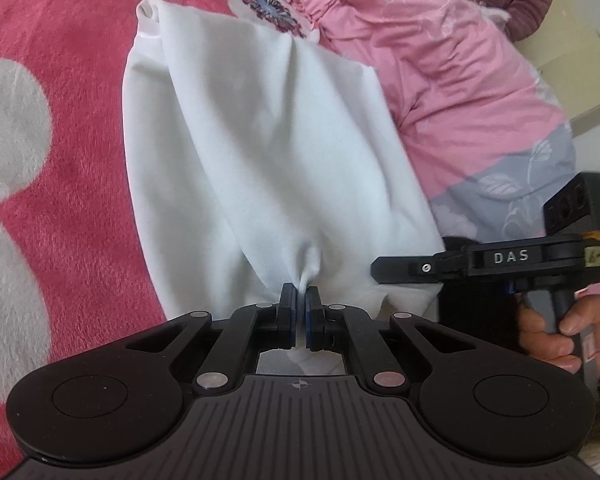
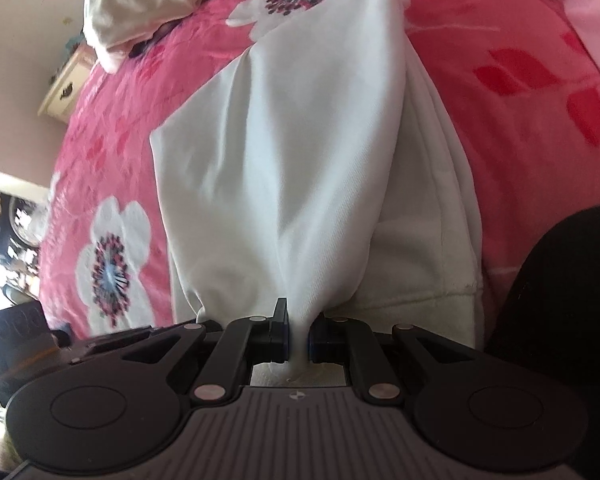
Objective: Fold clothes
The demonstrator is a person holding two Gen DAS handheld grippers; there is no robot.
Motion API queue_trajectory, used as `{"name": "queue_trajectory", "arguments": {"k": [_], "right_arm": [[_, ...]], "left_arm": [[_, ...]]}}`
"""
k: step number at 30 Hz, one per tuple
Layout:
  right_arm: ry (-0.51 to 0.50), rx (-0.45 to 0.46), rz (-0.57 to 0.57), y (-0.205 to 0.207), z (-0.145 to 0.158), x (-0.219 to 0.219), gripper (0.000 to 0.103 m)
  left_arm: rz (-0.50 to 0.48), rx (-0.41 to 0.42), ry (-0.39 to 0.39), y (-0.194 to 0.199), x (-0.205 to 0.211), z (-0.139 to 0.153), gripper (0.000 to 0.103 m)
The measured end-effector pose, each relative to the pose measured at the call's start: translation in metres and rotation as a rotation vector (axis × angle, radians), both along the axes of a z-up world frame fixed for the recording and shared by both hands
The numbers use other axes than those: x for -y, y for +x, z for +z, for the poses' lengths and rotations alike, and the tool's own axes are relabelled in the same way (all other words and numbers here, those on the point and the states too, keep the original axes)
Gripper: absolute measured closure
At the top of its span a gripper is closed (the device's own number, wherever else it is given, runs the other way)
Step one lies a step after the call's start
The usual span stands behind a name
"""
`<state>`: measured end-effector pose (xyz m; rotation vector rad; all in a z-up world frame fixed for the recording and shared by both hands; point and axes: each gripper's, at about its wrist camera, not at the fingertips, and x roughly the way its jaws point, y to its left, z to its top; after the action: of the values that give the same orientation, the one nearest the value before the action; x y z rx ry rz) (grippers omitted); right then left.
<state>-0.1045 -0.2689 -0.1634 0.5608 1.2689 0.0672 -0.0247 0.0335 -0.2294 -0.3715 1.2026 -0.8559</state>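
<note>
Each hand-held gripper, left (image 1: 302, 294) and right (image 2: 299, 322), pinches the white garment's (image 1: 260, 152) near edge. The garment lies on a pink floral blanket (image 2: 112, 148); beyond it, crumpled pink bedding (image 1: 440, 60) and a cream wall (image 2: 16, 52).

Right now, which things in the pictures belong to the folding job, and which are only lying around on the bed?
Part of the job:
- white garment, pinched at its near edge
- left claw, shut on it
- right claw, shut on it

Just lying about:
- pink flowered blanket
- pink quilt
- cream cloth heap
</note>
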Motion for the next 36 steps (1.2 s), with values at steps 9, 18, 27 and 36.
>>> {"name": "queue_trajectory", "arguments": {"k": [9, 18, 27, 36], "right_arm": [[-0.154, 0.000, 0.076, -0.006, 0.019, -0.011, 0.066], [-0.369, 0.258, 0.143, -0.031, 0.090, -0.014, 0.067], [-0.350, 0.216, 0.269, -0.017, 0.034, -0.042, 0.083], [-0.344, 0.289, 0.221, -0.016, 0.056, -0.034, 0.087]], "left_arm": [[-0.042, 0.049, 0.078, -0.006, -0.003, 0.004, 0.072], [-0.029, 0.206, 0.082, -0.014, -0.027, 0.047, 0.059], [-0.227, 0.283, 0.079, -0.030, 0.040, 0.033, 0.059], [-0.265, 0.314, 0.100, -0.042, 0.040, 0.031, 0.059]]}}
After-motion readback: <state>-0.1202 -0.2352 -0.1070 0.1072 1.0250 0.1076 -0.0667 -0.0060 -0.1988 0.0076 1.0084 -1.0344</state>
